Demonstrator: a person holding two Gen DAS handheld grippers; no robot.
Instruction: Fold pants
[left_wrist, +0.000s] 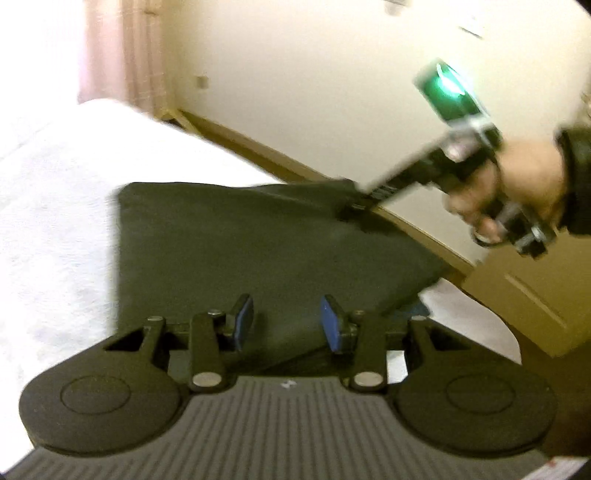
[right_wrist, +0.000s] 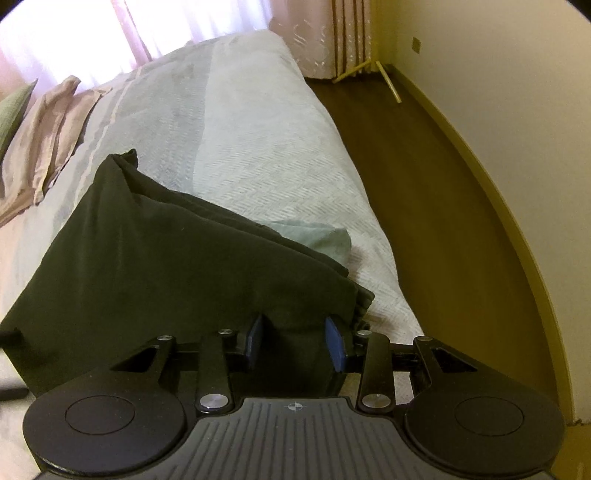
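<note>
Pants: we see dark green soft cloth pants (right_wrist: 159, 266) lying in several layers near the right edge of the bed (right_wrist: 258, 147), which has a pale grey woven cover.
Left gripper: our left gripper (left_wrist: 287, 321) hovers over the dark cloth with its blue pads apart and nothing between them.
Right gripper: our right gripper (right_wrist: 297, 341) has its jaws apart around a bunch of the stacked edge; the pads look close to the cloth, but we cannot tell if they press it. In the left view it is blurred, with its tip (left_wrist: 356, 206) at the far corner of the cloth.
Handling: we judge the cloth light, limp and not slippery; the layers may slide apart if only the top one is taken.
Where to hold: we think the best place is the stacked edge or corner, with all layers together.
</note>
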